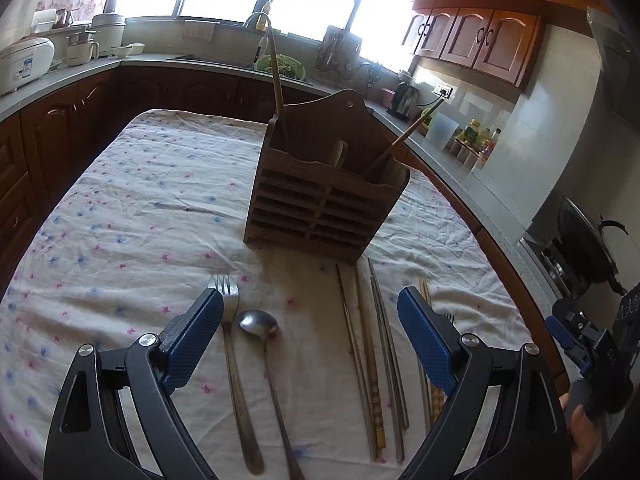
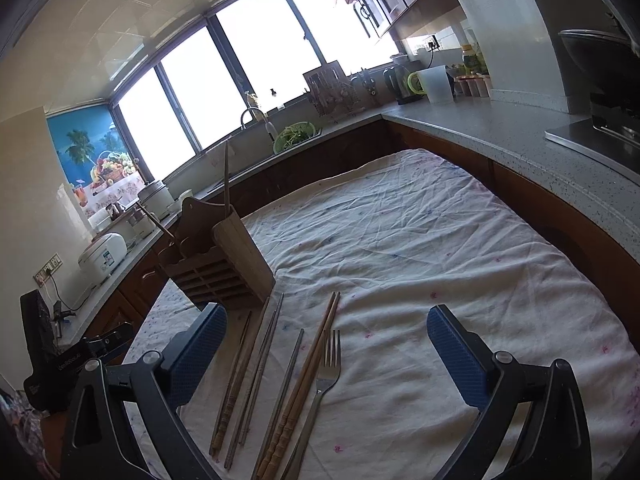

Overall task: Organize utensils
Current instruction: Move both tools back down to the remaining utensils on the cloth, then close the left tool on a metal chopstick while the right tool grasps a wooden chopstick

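A: Though hovering just in front of the slatted brown wooden utensil caddy (image 1: 320,208), gripping anything?

B: Nothing. Left gripper (image 1: 309,294) spread wide, blue ribbed pads clear of everything. Right gripper (image 2: 327,312) likewise wide and empty.

A: And the caddy itself?

B: Upright near the middle of the white cloth with small pink and blue flowers (image 1: 140,208). Horizontal slats across the front, wavy top edge, arched back panel with a hanging hole. Inside: a tall wooden handle (image 1: 276,72) standing at the back left corner, a second wooden handle (image 1: 404,136) leaning out to the right, and a pale rounded utensil (image 1: 341,152) poking up in the middle, kind impossible to tell.

A: Loose on the cloth?

B: All in front of the caddy, lying lengthwise. Toward its left side, a steel fork (image 1: 229,294), tines pointing at the caddy, head partly hidden behind the left gripper's pad. Just beside it, a dull steel spoon (image 1: 258,322), bowl up, handle running away from the caddy.

A: Chopsticks?

B: In front of the caddy's right half. A dark brown wooden pair with carved ends (image 1: 376,400), tips close to the caddy's base. Next to those, thin grey metal chopsticks (image 1: 382,332). Farther right, a pale bamboo pair (image 2: 316,352), and touching or almost touching it, a second steel fork (image 2: 329,360), tines toward the caddy's side of the cloth. Both of these low between the right gripper's fingers, not pressed by either pad.
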A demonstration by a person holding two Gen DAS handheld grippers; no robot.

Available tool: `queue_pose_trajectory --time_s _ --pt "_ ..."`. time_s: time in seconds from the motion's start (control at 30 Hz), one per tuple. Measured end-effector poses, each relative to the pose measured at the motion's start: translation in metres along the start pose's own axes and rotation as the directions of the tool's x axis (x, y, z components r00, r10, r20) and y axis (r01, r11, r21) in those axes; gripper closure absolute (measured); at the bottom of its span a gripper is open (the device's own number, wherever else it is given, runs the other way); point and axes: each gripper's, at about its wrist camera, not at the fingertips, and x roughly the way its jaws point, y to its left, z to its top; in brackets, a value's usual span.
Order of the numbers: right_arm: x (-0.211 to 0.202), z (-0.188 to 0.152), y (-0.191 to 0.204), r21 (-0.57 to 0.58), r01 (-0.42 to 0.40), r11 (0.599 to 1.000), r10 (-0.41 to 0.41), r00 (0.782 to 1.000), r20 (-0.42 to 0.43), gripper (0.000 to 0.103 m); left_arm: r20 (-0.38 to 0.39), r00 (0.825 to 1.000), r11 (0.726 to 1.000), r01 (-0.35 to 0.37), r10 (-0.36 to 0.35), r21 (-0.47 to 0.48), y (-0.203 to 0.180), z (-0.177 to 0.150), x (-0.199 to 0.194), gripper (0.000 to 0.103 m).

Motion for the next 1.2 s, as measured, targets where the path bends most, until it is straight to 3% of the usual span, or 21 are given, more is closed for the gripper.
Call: queue_pose_trajectory --time_s 0.2,0.3,0.43,0.47,0.53,0.67,0.8,1.2 --pt "0.013 0.0 0.001 -0.013 0.016 1.0 -0.017 0.999 -0.03 0.003 -0.048 0.999 0.998 -0.008 0.011 0.063 -0.012 0.002 0.02 0.012" --pt "0.022 0.004 0.003 -0.035 0.029 0.999 -0.031 0.998 -0.048 0.018 -0.078 0.997 0.996 0.001 0.005 0.087 -0.019 0.004 0.032 0.02" --pt "0.041 0.008 0.005 -0.045 0.045 0.998 -0.05 0.994 -0.097 0.044 -0.138 0.99 0.996 0.024 -0.012 0.085 -0.023 0.008 0.055 0.046" --pt "0.047 0.009 0.005 -0.05 0.05 0.998 -0.055 0.992 -0.111 0.046 -0.151 0.988 0.996 0.029 -0.015 0.088 -0.024 0.009 0.06 0.052" --pt "0.057 0.01 0.005 -0.048 0.042 0.998 -0.048 0.989 -0.137 0.056 -0.18 0.984 0.995 0.036 -0.02 0.09 -0.026 0.011 0.071 0.056" --pt "0.079 0.011 0.006 -0.053 0.044 0.998 -0.054 0.98 -0.192 0.062 -0.225 0.974 0.994 0.051 -0.028 0.097 -0.03 0.014 0.09 0.057" --pt "0.103 0.01 0.003 -0.047 0.055 0.997 -0.065 0.966 -0.25 0.075 -0.263 0.964 0.991 0.056 -0.023 0.12 -0.036 0.015 0.107 0.064" --pt "0.156 0.008 0.005 -0.068 0.067 0.995 -0.086 0.936 -0.341 0.081 -0.343 0.939 0.987 0.049 0.006 0.151 -0.037 0.014 0.147 0.078"
